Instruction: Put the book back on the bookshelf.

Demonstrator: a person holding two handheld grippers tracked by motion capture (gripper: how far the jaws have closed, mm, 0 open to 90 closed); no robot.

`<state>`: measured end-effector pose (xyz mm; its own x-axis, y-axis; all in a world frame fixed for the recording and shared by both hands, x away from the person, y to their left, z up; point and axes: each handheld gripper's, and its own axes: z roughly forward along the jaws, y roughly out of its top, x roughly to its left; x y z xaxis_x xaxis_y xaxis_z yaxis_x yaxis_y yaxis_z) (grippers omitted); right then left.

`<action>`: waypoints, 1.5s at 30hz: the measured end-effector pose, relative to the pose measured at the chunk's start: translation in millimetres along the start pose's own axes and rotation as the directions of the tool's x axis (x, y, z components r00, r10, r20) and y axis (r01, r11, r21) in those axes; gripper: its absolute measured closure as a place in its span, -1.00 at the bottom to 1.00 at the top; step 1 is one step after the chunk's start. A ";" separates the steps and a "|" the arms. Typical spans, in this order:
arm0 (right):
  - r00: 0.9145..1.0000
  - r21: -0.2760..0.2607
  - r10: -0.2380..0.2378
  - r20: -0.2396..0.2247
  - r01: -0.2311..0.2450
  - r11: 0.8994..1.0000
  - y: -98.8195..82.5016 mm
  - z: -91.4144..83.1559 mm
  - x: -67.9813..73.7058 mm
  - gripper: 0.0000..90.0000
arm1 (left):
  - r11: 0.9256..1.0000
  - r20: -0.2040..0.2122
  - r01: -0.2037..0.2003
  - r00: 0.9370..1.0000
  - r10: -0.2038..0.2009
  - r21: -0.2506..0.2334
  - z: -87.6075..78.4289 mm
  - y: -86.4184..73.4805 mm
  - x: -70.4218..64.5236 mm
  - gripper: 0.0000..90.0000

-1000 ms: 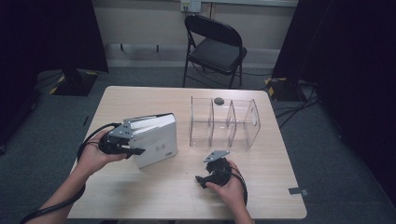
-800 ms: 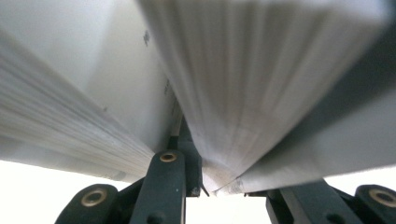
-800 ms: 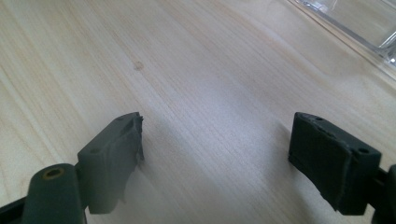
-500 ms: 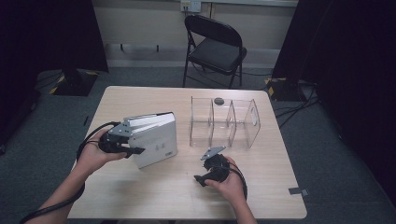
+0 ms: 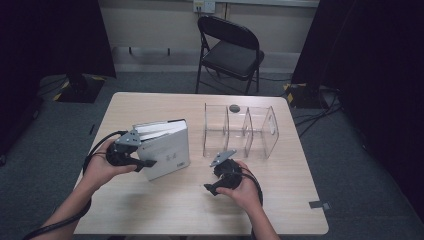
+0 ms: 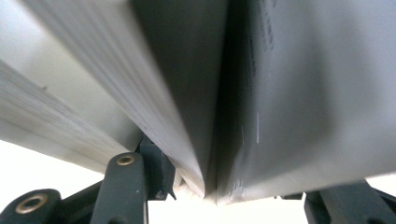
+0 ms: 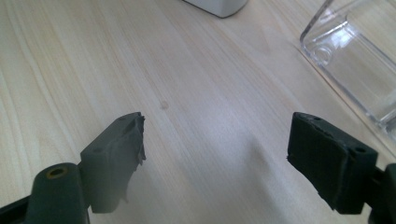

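Note:
Two white books [image 5: 165,147] lie propped on each other at the table's left middle. My left gripper [image 5: 146,160] is at their near left corner. In the left gripper view the books [image 6: 280,93] loom close, their corner between the spread jaws with a gap on each side; the jaws have just been opening. My right gripper [image 5: 210,187] hovers just above bare wood near the front middle. Its jaws [image 7: 215,144] stand open with nothing between them. A clear plastic divider rack [image 5: 240,131] stands right of the books, and its corner [image 7: 355,51] shows in the right gripper view.
A small dark round object [image 5: 234,107] lies on the table behind the rack. A black folding chair [image 5: 227,50] stands beyond the table's far edge. Cables trail from both grippers over the table's front edge [image 5: 200,231].
My right gripper has lifted a little and shifted slightly left, toward the rack. The left hand and the books have stayed where they were.

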<state>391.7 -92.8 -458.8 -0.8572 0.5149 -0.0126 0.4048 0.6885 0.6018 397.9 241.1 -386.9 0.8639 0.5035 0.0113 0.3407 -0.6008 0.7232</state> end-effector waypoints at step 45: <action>0.994 -0.056 -0.093 -0.058 0.090 0.994 69.8 -19.8 -17.2 -0.59 | 0.999 -0.073 0.048 0.996 -0.049 -0.017 -13.9 -33.6 -0.8 -0.40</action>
<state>428.4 -63.6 -400.7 -0.9083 0.4177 -0.0220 0.3075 0.7024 0.6419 380.6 269.5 -401.6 0.8169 0.5762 0.0266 0.3751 -0.5656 0.7344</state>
